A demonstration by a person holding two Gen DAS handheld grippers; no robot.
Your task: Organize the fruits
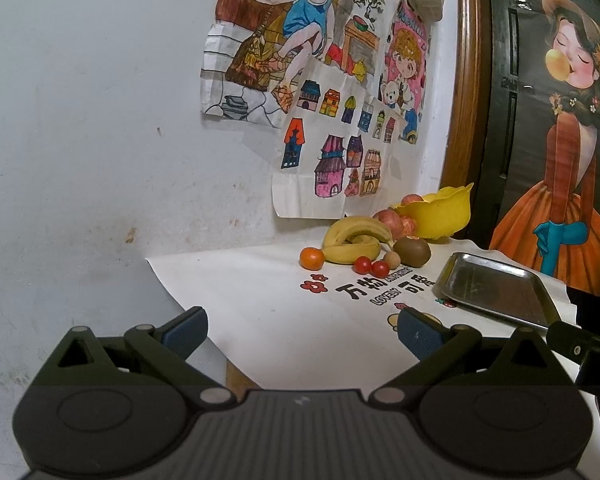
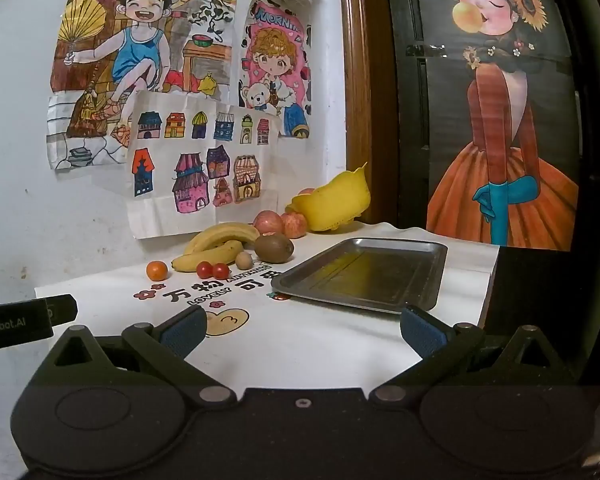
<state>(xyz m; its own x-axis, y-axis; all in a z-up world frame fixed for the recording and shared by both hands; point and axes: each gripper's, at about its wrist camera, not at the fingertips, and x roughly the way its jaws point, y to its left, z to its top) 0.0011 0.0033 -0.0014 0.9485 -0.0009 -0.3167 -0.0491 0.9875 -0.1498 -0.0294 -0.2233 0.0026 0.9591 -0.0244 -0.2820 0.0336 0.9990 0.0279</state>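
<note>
Nothing is in hand yet, so this looks like the opening step: choosing the first fruit. The left gripper (image 1: pixel 302 336) hangs over the desk's near left edge, jaws spread and empty. The right gripper (image 2: pixel 302 334) sits beside it, over the near edge, jaws likewise spread and empty.

Along the desk's far edge, left to right, lie a small orange (image 2: pixel 157 270), two bananas (image 2: pixel 216 246), two cherry tomatoes (image 2: pixel 213 270), a small tan round fruit (image 2: pixel 244 260), perhaps a longan, a kiwi (image 2: pixel 274 248), apples (image 2: pixel 278 222) and a yellow bowl (image 2: pixel 336 204) in the far corner, with what seems another apple inside. An empty metal tray (image 2: pixel 364 276) lies toward the right edge.

The next move probably calls for reaching forward to one loose piece, closing gently on it, and carrying it to the tray or bowl; the tomatoes need a soft pinch.
</note>
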